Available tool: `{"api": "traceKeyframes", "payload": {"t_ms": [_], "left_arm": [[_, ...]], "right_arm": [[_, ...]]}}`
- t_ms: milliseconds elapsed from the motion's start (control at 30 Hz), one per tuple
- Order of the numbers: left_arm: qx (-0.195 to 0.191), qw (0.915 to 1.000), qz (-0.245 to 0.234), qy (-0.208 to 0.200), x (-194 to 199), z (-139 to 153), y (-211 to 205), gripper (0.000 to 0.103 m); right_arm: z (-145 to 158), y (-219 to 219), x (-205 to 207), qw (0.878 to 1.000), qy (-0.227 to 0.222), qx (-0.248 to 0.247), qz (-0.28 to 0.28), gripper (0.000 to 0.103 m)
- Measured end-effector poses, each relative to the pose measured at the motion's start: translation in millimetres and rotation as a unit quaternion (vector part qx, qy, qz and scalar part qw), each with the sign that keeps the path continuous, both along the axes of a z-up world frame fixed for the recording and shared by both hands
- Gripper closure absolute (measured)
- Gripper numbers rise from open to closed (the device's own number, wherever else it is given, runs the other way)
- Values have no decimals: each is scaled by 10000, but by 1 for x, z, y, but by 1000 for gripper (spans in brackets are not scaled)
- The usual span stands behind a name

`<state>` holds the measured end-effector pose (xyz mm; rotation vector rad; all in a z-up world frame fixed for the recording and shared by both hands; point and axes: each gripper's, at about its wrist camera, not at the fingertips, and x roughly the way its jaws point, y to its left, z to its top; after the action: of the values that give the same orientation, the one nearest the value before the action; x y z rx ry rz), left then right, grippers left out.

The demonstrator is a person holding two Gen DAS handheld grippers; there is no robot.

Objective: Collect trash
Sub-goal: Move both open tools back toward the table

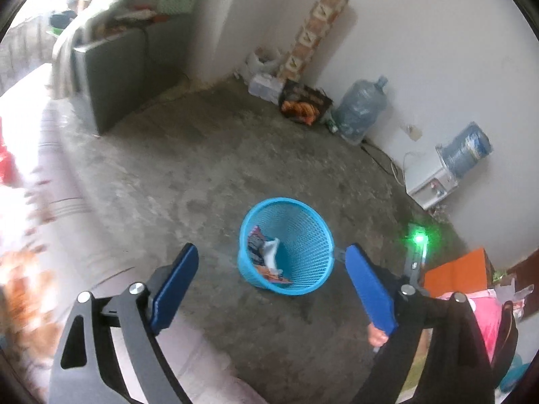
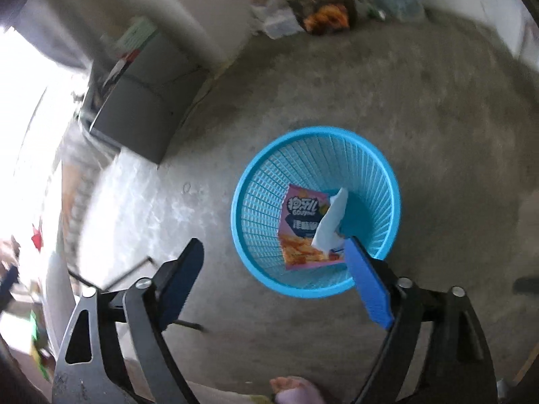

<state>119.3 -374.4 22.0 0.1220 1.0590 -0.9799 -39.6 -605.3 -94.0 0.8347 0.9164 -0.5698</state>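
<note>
**Right wrist view: both grippers empty above a basket that already holds the trash**

The concrete floor [image 2: 387, 101] fills most of the view, bare around the blue mesh basket [image 2: 370, 155], which stands upright on it. Inside the basket lie a pink snack wrapper [image 2: 299, 225] and, leaning across it, a crumpled white tissue [image 2: 331, 222].

The right gripper [image 2: 274, 272] hangs over the basket's near rim with its jaws spread wide and nothing between them. In the left wrist view the left gripper [image 1: 269, 279] is likewise spread wide and empty, higher and further back, with the basket framed between its fingers.

The basket looks light and fairly stiff, thin plastic lattice with a rolled rim; I judge the rim the best place to pinch it, since the flared mesh wall would flex and slip. The wrapper is thin, slick film, nearly weightless, best taken by an edge or corner. The tissue is soft and compressible, easy to grip anywhere but prone to tearing or trailing.

Further clutter lies along the far wall [image 1: 421, 33].
</note>
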Motion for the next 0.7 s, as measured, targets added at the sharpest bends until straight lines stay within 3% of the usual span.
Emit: {"api": "traceKeyframes", "payload": {"t_ms": [67,267,567,700], "left_arm": [[-54,9998,168,-124,2,11,31,10],[-122,9960,784,-406,4,40,132,6],[-653,9757,1870,-935,14,92,280,6],[-572,9631,2359,-1165,29,111,335,6]], "right_arm": [[21,16,4,9993,-10,-315,219,12],[82,60,28,9917,-438,-862,853,9],[145,124,88,9691,-1156,-602,2093,9],[160,156,123,9570,-1309,-167,2585,9]]}}
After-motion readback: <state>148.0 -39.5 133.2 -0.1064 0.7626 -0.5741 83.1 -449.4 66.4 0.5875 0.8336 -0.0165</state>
